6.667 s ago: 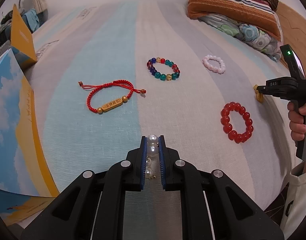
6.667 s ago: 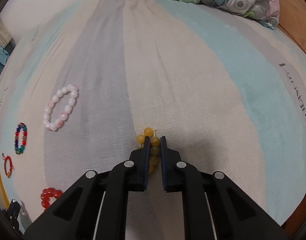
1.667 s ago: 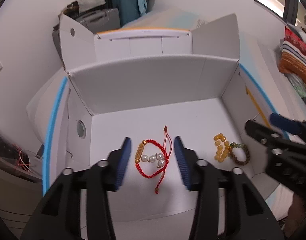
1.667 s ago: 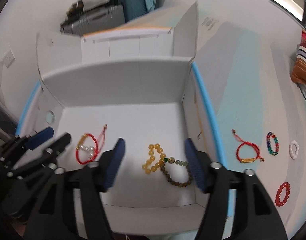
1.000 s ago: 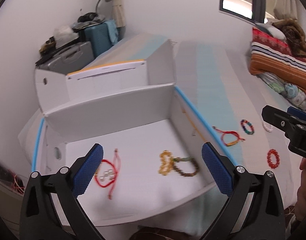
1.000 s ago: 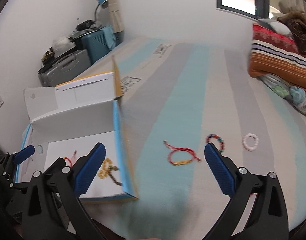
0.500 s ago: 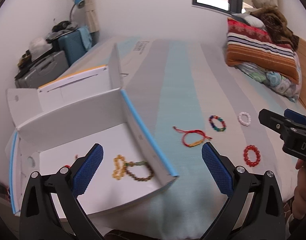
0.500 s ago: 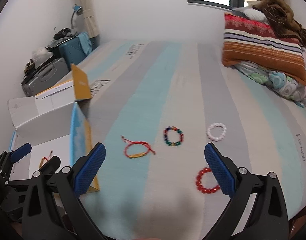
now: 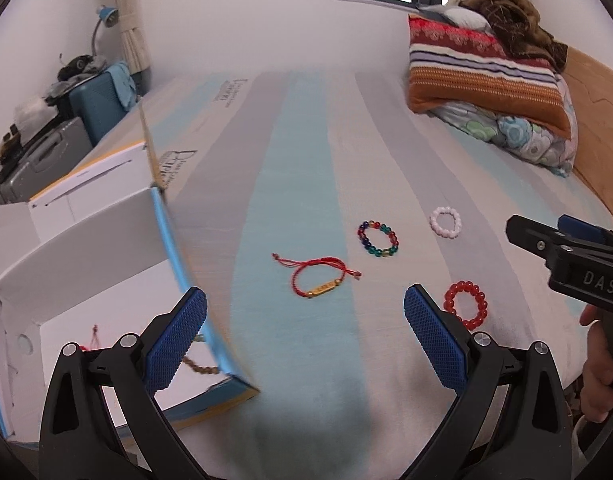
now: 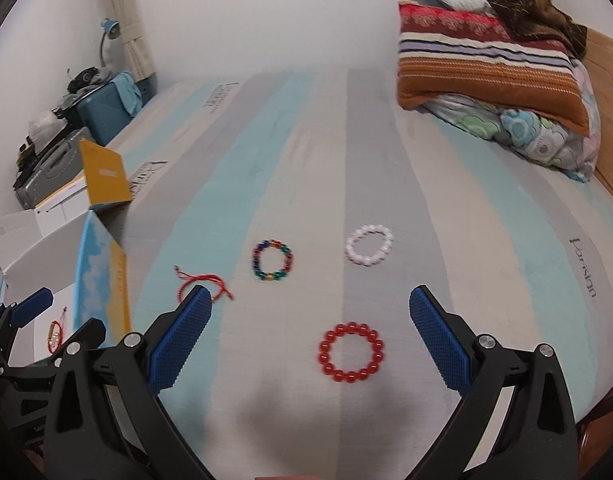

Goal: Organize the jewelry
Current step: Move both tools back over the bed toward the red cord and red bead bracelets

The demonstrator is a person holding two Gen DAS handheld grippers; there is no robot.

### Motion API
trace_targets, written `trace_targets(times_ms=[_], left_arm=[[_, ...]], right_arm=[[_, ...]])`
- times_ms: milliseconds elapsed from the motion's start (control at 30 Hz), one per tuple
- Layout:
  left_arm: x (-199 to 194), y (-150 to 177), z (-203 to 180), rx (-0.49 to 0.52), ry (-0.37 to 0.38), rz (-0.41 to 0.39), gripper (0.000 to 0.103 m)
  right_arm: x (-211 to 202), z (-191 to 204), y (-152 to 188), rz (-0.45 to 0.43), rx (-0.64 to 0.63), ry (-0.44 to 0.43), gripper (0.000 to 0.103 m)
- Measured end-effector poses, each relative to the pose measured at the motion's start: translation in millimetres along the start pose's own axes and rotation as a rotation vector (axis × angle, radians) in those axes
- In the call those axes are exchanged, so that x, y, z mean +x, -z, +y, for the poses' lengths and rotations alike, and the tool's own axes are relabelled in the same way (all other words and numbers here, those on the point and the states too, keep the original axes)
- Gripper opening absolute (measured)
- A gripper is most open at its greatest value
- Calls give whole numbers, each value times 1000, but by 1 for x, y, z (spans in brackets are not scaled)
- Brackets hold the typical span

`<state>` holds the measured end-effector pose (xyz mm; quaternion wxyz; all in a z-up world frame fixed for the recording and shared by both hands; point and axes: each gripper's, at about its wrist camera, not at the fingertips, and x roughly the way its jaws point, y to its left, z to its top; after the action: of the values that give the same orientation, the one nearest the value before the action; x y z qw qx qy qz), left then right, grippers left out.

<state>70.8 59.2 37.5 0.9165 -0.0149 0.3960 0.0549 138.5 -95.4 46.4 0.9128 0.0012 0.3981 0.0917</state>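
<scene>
Both grippers are hovering over the striped bed sheet [image 10: 386, 160], each with jaws spread wide and holding nothing. The left gripper [image 9: 306, 336] is facing the red cord bracelet with a gold bar [image 9: 316, 278], with the multicoloured glass-bead bracelet [image 9: 378, 239] beyond it and the pale pink bead bracelet [image 9: 445, 221] further right. The right gripper [image 10: 306, 336] is framing the red round-bead bracelet [image 10: 350, 352] between its blue fingertips [image 10: 180, 334]. All four bracelets are lying apart on the sheet. The open white cardboard box [image 9: 78, 240] is sitting at the left edge of the bed, showing a brown bead strand [image 9: 200, 368] and a red cord piece [image 10: 55, 330] inside. A hand [image 9: 598, 356] is gripping the right gripper's handle.
</scene>
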Motion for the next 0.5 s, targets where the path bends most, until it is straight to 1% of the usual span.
trace_targets(times_ms=[233,500], left_arm=[[28,1,-22,20,50,38,97],[58,5,-34,15,89,54,97]], right_arm=[[18,-31,8,21,21,38,95],[52,-51,28,66,13,71,95]])
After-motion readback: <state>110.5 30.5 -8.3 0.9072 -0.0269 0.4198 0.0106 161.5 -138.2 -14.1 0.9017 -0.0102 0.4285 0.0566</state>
